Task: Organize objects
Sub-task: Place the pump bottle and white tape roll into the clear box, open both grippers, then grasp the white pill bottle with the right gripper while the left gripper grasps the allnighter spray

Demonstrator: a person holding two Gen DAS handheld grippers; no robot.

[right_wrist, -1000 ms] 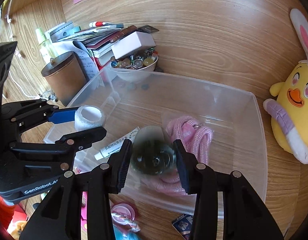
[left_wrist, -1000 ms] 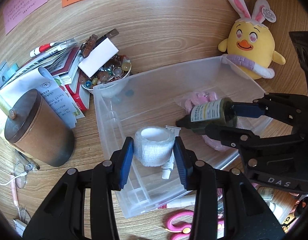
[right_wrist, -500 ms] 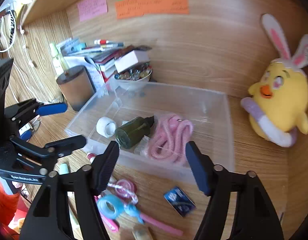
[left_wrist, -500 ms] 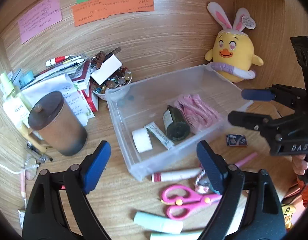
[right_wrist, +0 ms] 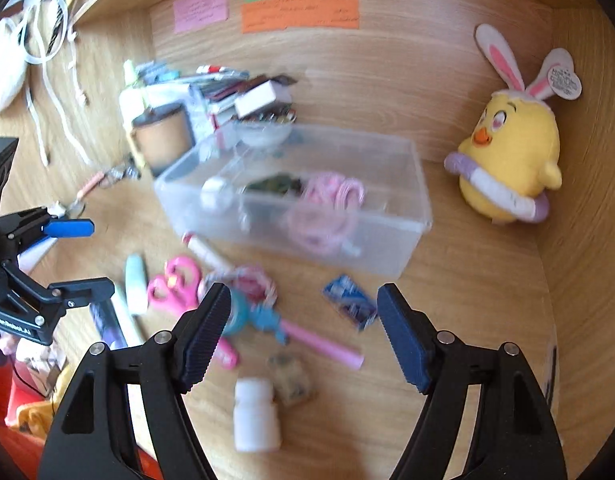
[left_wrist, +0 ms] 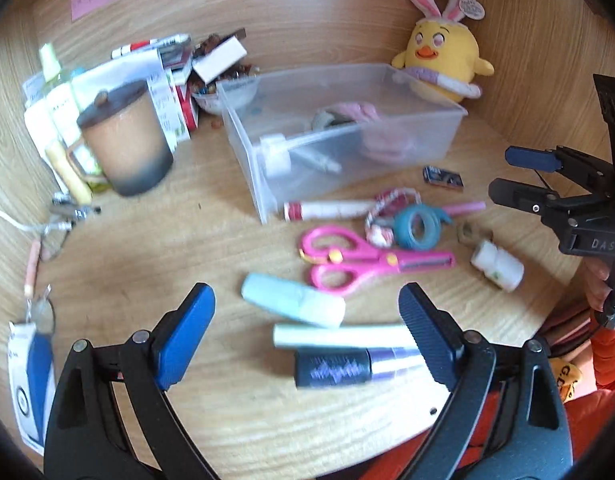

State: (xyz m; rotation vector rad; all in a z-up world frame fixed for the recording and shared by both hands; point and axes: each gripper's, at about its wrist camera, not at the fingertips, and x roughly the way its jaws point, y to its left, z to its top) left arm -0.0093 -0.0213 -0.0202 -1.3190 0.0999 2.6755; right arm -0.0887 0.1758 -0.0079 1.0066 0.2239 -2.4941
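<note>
A clear plastic bin (left_wrist: 447,110) (right_wrist: 411,216) on the wooden desk holds a white gauze roll (left_wrist: 276,156), a dark green bottle (right_wrist: 273,184) and pink cord (right_wrist: 335,196). My left gripper (left_wrist: 307,316) is open and empty, above a mint tube (left_wrist: 293,306), a pale stick (left_wrist: 339,336) and a black-and-purple tube (left_wrist: 347,368). My right gripper (right_wrist: 303,336) is open and empty, above a pink pen (right_wrist: 323,344), a white bottle (right_wrist: 254,416) and a blue packet (right_wrist: 349,304).
Pink scissors (left_wrist: 359,260), blue tape (left_wrist: 417,228) and a red-capped marker (left_wrist: 327,210) lie in front of the bin. A brown lidded cup (left_wrist: 125,136) and a stack of books and papers (left_wrist: 163,68) stand left. A yellow plush chick (left_wrist: 441,64) sits at the back right.
Both grippers let go of the gauze roll and the green bottle into the bin, opened, and pulled back and down toward the loose items in front of it.
</note>
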